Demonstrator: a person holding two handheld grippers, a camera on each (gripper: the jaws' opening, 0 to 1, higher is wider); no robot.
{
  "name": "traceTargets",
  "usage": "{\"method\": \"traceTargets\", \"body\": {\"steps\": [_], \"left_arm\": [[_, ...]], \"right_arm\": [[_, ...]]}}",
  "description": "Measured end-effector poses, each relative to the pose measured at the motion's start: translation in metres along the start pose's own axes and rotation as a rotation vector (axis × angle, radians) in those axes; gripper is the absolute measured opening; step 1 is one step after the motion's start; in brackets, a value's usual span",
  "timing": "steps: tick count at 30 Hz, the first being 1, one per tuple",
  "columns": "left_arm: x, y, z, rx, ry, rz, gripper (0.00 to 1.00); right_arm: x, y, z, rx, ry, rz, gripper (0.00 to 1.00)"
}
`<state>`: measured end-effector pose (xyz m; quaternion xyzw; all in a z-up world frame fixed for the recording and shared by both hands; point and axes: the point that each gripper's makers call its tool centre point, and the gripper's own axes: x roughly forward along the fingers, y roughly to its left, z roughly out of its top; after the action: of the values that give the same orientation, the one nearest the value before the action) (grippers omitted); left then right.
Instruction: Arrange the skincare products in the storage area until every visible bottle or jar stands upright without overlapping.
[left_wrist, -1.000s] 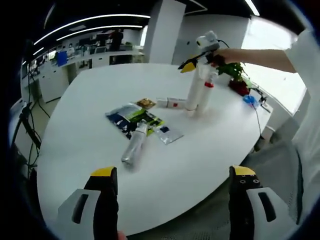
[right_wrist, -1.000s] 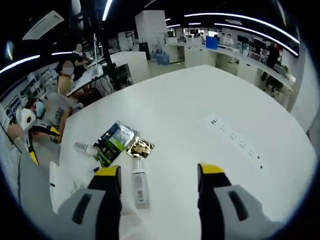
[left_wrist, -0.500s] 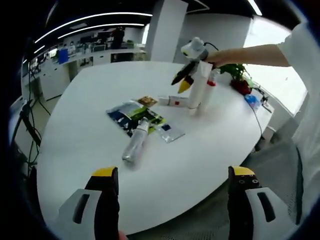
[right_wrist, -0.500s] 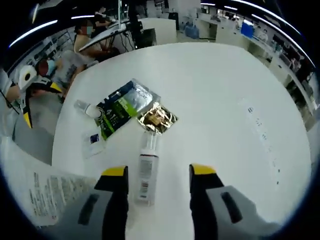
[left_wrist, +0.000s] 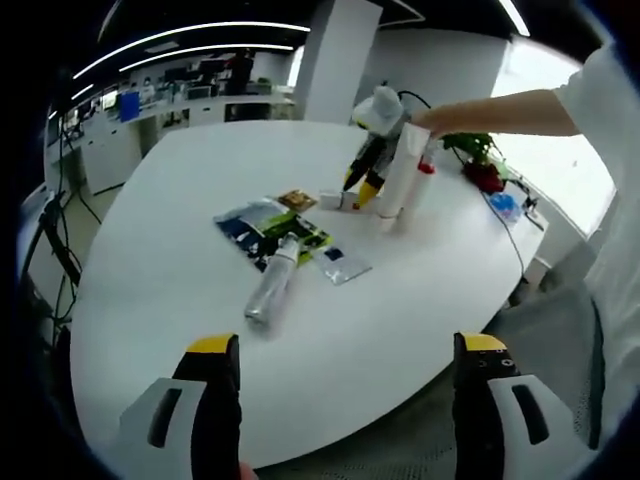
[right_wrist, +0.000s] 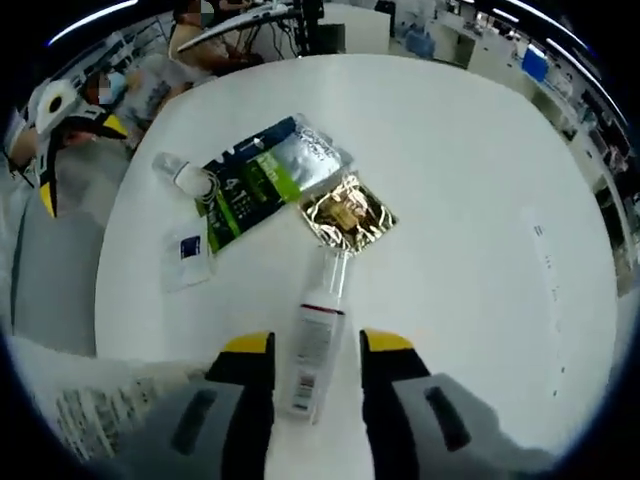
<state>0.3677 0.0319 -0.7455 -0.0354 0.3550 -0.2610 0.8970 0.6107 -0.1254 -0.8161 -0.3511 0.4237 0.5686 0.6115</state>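
On the white round table (left_wrist: 160, 290) the skincare products are spread near the far side. In the left gripper view, a silver bottle (left_wrist: 270, 288) lies on its side with its white cap toward a green and silver pouch (left_wrist: 262, 226), which lies flat beside a small blue sachet (left_wrist: 336, 264) and a gold foil packet (left_wrist: 295, 201). Further on, a tall white tube (left_wrist: 398, 180) stands upright, with a red-capped bottle (left_wrist: 421, 176) just behind it and partly hidden by it. A small white bottle with red label (right_wrist: 312, 348) lies on its side near the tube's foot.

The right gripper (right_wrist: 316, 350) has its 2 yellow-tipped jaws lowered either side of that lying bottle, close to its sides; whether they actually press it cannot be told. In the right gripper view the bottle's neck points at the gold foil packet (right_wrist: 348, 212), and the printed tube wall at the lower left is cut off by the edge.

The left gripper (left_wrist: 340, 365) hangs off the near table edge, jaws spread wide with nothing between them.

A potted plant (left_wrist: 472, 150) and a blue object (left_wrist: 501, 203) sit near the table's far right edge; the blue object is too small to identify. The person's white sleeve (left_wrist: 590, 120) reaches across the upper right.
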Motion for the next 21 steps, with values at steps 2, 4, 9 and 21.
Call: {"method": "traceTargets", "body": {"steps": [2,4,9,21], "left_arm": [[0.001,-0.001,-0.001,-0.001,0.004,-0.005,0.85],[0.001,-0.001,-0.001,-0.004,0.008,-0.006,0.85],[0.001,0.0,-0.001,-0.009,0.006,-0.002,0.84],[0.002,0.002,-0.001,-0.023,0.002,0.002,0.83]], "right_arm": [[0.002,-0.001,0.001,0.001,0.005,0.001,0.3],[0.005,0.0,0.002,0.0,0.02,0.003,0.27],[0.012,0.003,0.0,-0.044,0.077,-0.002,0.24],[0.014,-0.002,-0.002,-0.138,0.116,-0.034,0.2]]}}
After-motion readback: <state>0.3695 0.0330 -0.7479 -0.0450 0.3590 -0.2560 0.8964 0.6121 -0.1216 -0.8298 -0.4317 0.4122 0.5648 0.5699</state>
